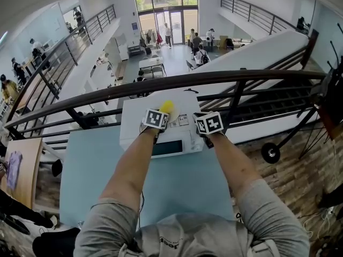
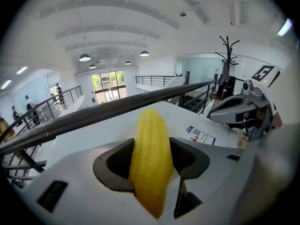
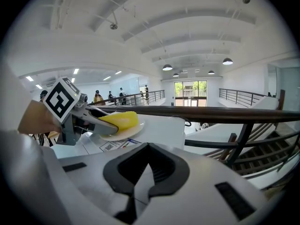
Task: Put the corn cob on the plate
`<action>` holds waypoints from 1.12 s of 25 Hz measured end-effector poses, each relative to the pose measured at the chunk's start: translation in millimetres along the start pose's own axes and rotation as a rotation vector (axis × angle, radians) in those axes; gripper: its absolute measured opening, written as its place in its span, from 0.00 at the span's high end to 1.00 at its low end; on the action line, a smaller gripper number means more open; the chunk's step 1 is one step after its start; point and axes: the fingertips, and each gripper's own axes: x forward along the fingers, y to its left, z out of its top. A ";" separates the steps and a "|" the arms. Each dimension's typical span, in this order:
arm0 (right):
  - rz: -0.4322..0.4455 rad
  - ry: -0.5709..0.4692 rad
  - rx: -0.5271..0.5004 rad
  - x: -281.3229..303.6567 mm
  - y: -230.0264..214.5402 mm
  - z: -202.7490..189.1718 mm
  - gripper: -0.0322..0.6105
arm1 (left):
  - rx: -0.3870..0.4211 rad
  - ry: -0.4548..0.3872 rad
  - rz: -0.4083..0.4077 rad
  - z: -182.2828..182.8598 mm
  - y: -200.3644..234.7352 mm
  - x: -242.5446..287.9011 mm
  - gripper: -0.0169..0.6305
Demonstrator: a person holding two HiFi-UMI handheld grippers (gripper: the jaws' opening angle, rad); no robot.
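Left claw (image 3: 110,124) partly spread, pads clamped on corn cob (image 2: 151,149), cob end poking past tips. Cob hangs right over plate (image 3: 133,132) on white box (image 1: 134,127); touching or not, can't tell. Right claw (image 3: 139,188) closed, empty, parked beside. Pickup and carry look done; left: set down, let go, pull clear.
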 end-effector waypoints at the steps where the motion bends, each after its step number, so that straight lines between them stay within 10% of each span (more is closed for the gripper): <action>1: -0.001 0.001 0.000 -0.5 -0.3 -0.1 0.92 | -0.003 -0.001 0.000 0.0 -0.1 -0.3 0.60; 28: -0.002 0.011 0.001 -2.0 -1.0 -6.1 0.92 | -0.044 -0.030 -0.040 3.5 -4.7 -0.8 0.53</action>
